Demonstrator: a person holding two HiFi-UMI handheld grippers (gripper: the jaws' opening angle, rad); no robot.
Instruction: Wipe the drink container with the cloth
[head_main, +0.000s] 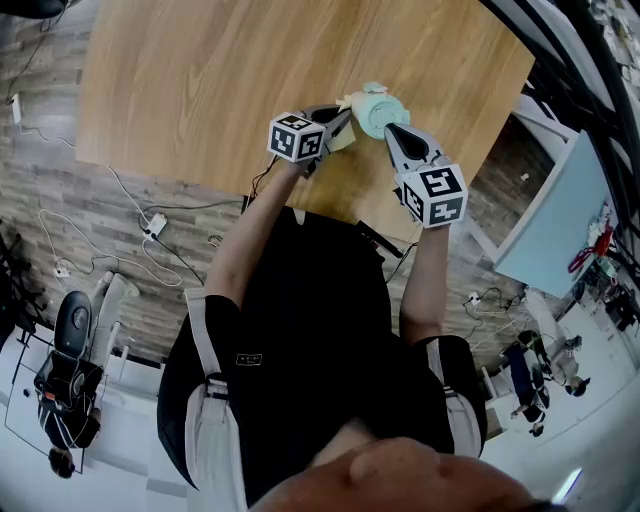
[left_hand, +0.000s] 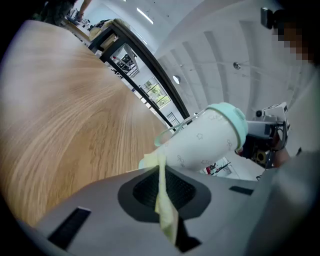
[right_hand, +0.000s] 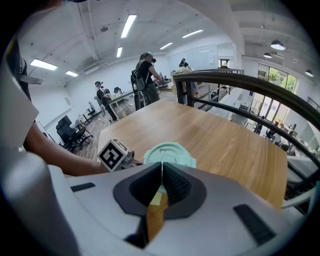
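- As the head view shows, my left tongs (head_main: 338, 122) and right tongs (head_main: 392, 130) meet over the near edge of the counter (head_main: 200, 80), with the cup (head_main: 375, 108) between them.
- Left tongs: clenched on the cloth (left_hand: 167, 215), a pale yellow strip that runs down between the jaws.
- Cloth, upper end: it lies against the base end of the cup and touches the white wall there.
- Cup: a white body printed with small stars and a mint-green lid (left_hand: 234, 122). It is tilted, with the base toward my left tongs and the lid toward my right.
- A clear curved loop (left_hand: 172, 131) shows beside the base end of the cup.
- Right tongs: clenched, with the tips together at the near rim of the lid, whose round face is turned toward them. I read them as grasping the cup by its lid.
- Below those tips, a scrap of yellow cloth and the wood of the counter show through the narrow gap.
- Marker cube (right_hand: 113, 155) of my left tongs: just left of the lid in the right gripper view, with my forearm (right_hand: 50, 150) behind it.
- I cannot tell whether the cup touches the counter.
- Background of the right gripper view: people (right_hand: 145, 70) stand at desks well beyond the counter.
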